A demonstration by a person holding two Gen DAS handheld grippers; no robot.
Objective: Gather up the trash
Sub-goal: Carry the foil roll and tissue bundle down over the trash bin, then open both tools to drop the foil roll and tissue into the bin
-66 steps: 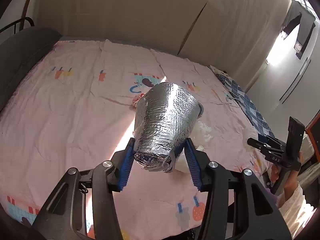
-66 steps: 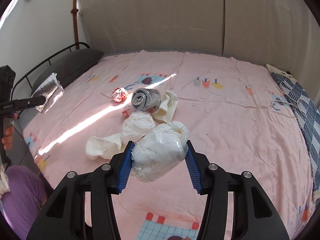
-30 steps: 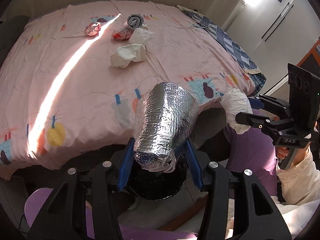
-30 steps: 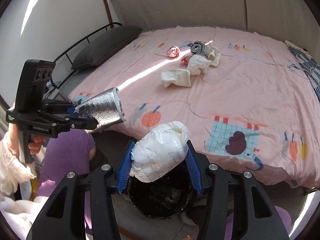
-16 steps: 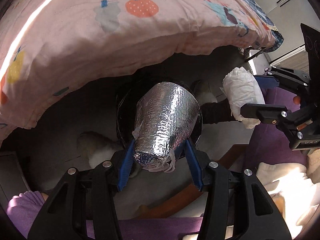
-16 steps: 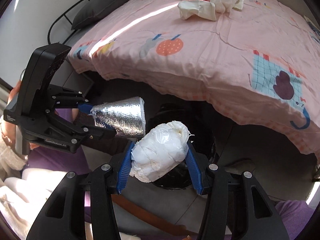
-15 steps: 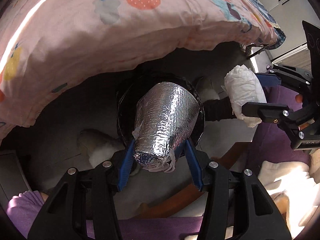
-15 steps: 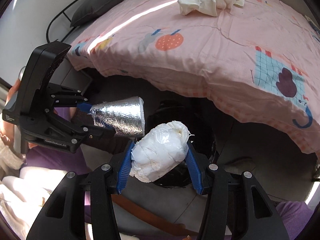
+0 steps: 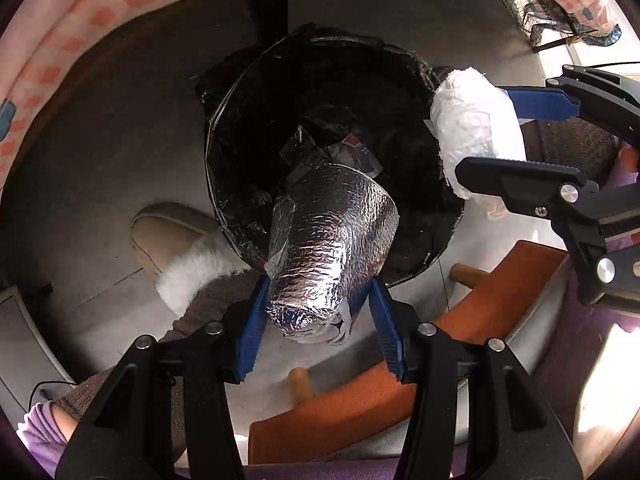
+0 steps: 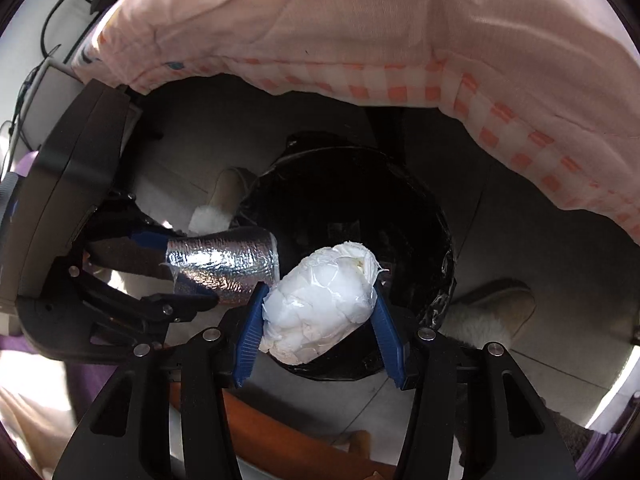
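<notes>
Two grippers above the black bin: left gripper fingers clamp a foil roll; right gripper fingers clamp a white, seemingly plastic-wrapped wad.

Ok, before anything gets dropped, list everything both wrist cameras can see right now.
foil bundle: one, silver, clamped in the left hand-held gripper over the bin's near rim
white wad: one, white, plastic-wrapped, clamped in the right hand-held gripper above the bin
trash bin: one, black liner, on the floor beside the bed, some scraps inside
bedsheet: one, pink with checked hem, hanging over the bed edge above the bin
slippers: two, beige with white fluffy lining, on the floor either side of the bin
stool: one, orange, wooden legs, nearest the cameras
left hand-held gripper: black, blue pads
right hand-held gripper: black, blue pads
</notes>
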